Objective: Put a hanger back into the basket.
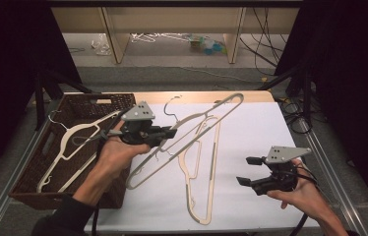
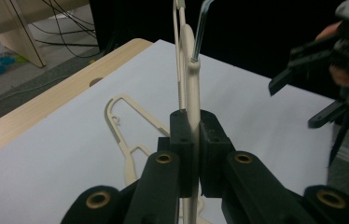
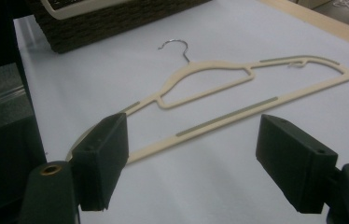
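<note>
My left gripper is shut on the neck of a cream hanger and holds it raised and slanted above the table, just right of the basket. In the left gripper view the pads clamp the hanger just below its metal hook. A second cream hanger lies flat on the white table top, hook toward the basket. My right gripper hovers at the right, open, with nothing between its jaws. The right gripper view looks over that flat hanger between the spread jaws.
A dark wicker basket stands at the table's left edge with a white hanger inside; its wall also appears in the right gripper view. A wooden strip borders the white sheet's far side. Cables lie on the floor beyond.
</note>
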`<state>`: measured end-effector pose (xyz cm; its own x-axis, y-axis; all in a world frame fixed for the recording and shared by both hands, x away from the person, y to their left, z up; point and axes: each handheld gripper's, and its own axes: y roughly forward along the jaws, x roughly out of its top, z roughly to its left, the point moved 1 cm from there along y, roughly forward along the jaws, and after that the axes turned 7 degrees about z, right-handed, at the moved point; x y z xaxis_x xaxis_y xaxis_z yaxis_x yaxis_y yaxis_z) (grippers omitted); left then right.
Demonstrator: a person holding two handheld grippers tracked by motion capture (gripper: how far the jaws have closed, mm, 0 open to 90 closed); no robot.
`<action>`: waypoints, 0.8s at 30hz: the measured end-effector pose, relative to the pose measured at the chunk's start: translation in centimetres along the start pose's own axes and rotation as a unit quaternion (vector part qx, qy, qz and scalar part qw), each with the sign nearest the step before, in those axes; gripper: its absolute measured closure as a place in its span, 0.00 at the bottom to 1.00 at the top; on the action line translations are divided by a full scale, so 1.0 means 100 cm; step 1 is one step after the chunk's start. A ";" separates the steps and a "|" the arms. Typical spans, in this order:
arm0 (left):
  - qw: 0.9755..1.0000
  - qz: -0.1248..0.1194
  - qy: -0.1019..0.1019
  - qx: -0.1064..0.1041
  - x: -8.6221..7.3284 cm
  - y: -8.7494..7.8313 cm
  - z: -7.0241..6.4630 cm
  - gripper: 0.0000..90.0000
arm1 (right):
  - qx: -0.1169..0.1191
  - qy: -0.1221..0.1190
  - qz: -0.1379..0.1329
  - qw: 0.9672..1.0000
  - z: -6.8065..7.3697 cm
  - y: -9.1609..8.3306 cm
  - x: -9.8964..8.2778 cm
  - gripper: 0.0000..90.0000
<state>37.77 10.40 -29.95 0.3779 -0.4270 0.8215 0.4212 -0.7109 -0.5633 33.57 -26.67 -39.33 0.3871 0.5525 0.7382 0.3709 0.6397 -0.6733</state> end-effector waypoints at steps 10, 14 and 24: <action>0.999 -0.022 -0.040 -0.004 0.014 -0.061 0.015 0.95 | -0.015 0.037 -0.028 0.999 0.002 0.010 -0.032 0.28; 0.998 -0.027 -0.043 0.022 0.012 -0.087 0.027 0.96 | -0.012 0.034 -0.032 0.999 0.004 0.013 -0.031 0.27; 0.994 -0.032 -0.029 0.105 -0.007 -0.127 0.069 0.96 | -0.008 0.023 -0.029 0.999 0.009 0.017 -0.029 0.26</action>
<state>37.82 23.55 -24.02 0.3895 -0.3464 0.8534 0.6066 -0.6008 -0.5207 32.37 -26.72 -42.59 0.4023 0.4896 0.7736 0.4069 0.6613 -0.6302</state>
